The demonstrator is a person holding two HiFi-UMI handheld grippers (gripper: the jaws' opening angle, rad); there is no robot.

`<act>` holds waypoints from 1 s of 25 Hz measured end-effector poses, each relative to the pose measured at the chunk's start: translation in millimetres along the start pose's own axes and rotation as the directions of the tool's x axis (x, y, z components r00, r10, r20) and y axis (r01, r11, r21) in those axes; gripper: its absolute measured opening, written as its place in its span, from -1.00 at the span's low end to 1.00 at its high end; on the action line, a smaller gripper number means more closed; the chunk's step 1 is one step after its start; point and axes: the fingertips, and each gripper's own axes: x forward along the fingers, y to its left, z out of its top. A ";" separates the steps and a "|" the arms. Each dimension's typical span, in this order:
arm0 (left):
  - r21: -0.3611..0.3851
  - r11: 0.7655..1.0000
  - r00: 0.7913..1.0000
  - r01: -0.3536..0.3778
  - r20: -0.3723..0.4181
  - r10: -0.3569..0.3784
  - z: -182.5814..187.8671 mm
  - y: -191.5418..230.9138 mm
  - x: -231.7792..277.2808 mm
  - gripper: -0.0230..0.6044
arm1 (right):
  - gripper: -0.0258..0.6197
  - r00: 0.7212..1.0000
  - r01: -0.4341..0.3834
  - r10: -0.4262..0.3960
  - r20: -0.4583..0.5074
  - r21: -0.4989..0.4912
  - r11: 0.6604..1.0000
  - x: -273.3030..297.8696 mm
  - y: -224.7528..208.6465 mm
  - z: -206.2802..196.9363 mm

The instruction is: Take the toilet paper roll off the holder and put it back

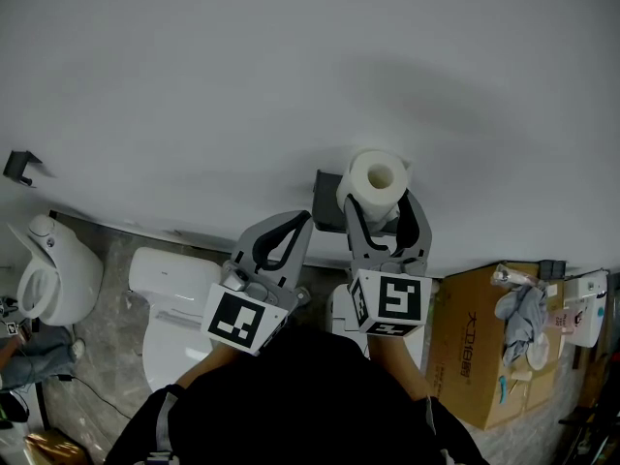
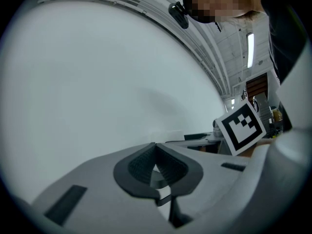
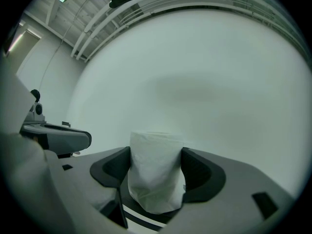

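A white toilet paper roll (image 1: 376, 184) stands upright between the jaws of my right gripper (image 1: 385, 209), core hole facing up, held in front of the white wall. In the right gripper view the roll (image 3: 156, 172) fills the gap between the two dark pads, which press its sides. Just left of the roll, a dark holder bracket (image 1: 327, 200) is fixed to the wall. My left gripper (image 1: 291, 232) hangs to the left of it, jaws together with nothing between them; in the left gripper view its pads (image 2: 141, 167) meet at the tip.
A white toilet (image 1: 174, 303) sits below left, a white urinal (image 1: 44, 269) at the far left. A cardboard box (image 1: 484, 342) with cloth and clutter stands at the right. A small dark fixture (image 1: 19, 167) is on the wall at the left.
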 end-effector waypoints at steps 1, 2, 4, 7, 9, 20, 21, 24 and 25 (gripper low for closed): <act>-0.002 1.000 1.000 -0.001 0.000 0.001 -0.1 0.6 -0.6 -0.91 | 0.12 1.000 -0.002 0.002 -0.001 0.002 1.000 0.7 0.8 -0.3; -0.003 1.000 1.000 -0.002 0.000 0.002 0.1 0.9 -1.1 -0.91 | 0.12 1.000 -0.003 0.003 -0.002 0.005 1.000 1.5 1.3 -0.3; -0.001 1.000 1.000 -0.003 0.001 0.003 1.0 1.0 -1.5 -0.91 | 0.12 1.000 -0.007 0.007 -0.004 0.017 1.000 2.5 1.1 -0.3; 0.000 1.000 1.000 -0.005 0.001 0.005 1.4 1.2 -2.2 -0.91 | 0.13 1.000 -0.011 0.011 -0.006 0.030 0.999 2.4 0.6 -0.8; -0.001 1.000 1.000 -0.005 0.002 0.005 1.3 0.8 -2.3 -0.91 | 0.13 1.000 -0.012 0.013 -0.006 0.037 0.999 2.1 0.5 -1.2; -0.009 1.000 1.000 0.010 0.000 -0.010 -0.6 -1.2 -0.4 -0.91 | 0.18 0.999 -0.031 0.032 -0.029 0.006 0.999 -1.4 4.8 -2.4; -0.010 1.000 1.000 0.013 0.000 -0.013 -0.8 -2.0 0.0 -0.91 | 0.18 0.999 -0.025 0.025 -0.023 0.005 1.000 -3.5 3.2 -0.2; -0.011 1.000 1.000 0.026 0.000 -0.026 -1.0 -6.1 1.2 -0.91 | 0.18 1.000 -0.001 0.001 0.002 0.012 1.000 -11.5 -3.0 8.2; -0.011 0.999 0.999 0.032 0.001 -0.032 -0.8 -7.9 1.5 -0.91 | 0.18 1.000 0.007 -0.007 0.012 0.011 1.000 -15.1 -4.5 11.9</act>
